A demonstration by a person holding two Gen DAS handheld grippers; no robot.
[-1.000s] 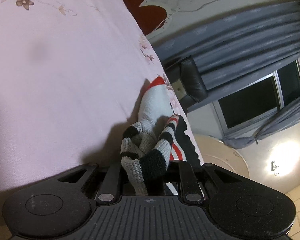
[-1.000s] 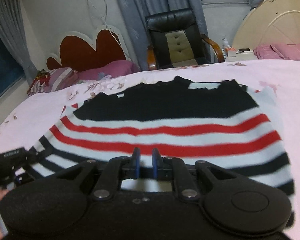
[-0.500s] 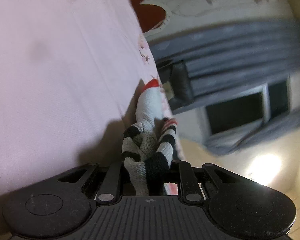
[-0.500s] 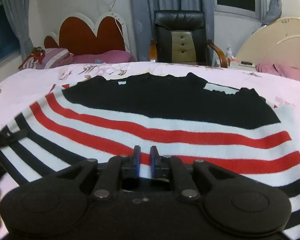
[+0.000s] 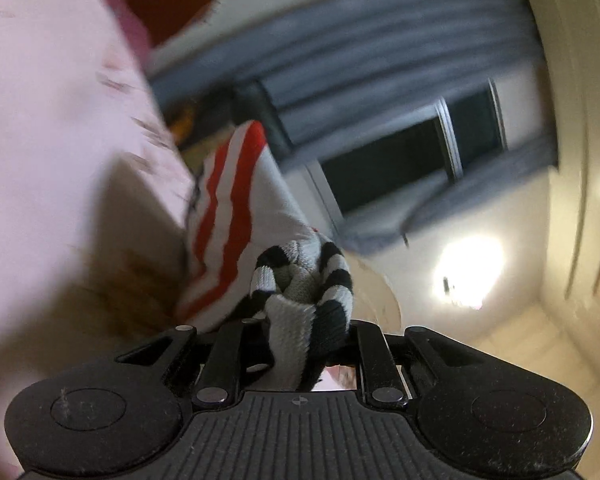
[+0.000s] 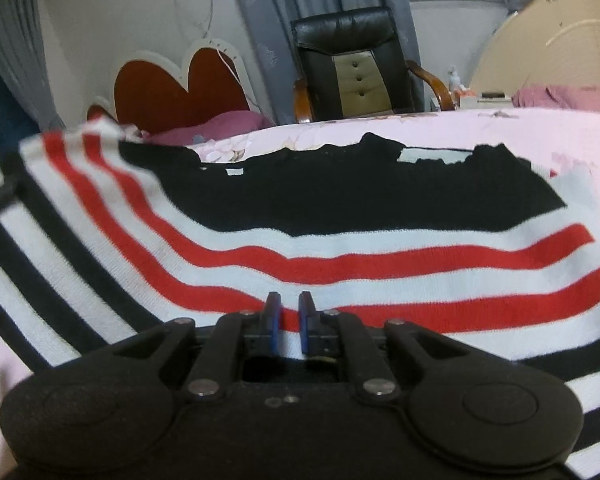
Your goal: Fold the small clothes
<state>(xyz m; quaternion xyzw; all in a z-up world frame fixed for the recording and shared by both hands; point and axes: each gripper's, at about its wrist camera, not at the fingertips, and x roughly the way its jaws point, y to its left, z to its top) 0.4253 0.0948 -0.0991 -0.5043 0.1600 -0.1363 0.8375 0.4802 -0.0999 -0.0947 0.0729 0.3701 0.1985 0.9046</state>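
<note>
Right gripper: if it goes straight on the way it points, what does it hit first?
The striped sweater. The right gripper points down at its red and white stripes just ahead; depth is hard to judge.

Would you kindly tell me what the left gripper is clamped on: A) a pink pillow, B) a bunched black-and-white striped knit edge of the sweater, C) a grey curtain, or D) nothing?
B: in the left wrist view, the left gripper pinches the bunched black-and-white striped knit edge of the sweater between its fingers.

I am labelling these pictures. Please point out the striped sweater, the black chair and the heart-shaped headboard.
striped sweater (image 6: 380,264): right wrist view, upper red stripe.
black chair (image 6: 342,32): right wrist view, top cushion.
heart-shaped headboard (image 6: 172,92): right wrist view, red panel.
</note>
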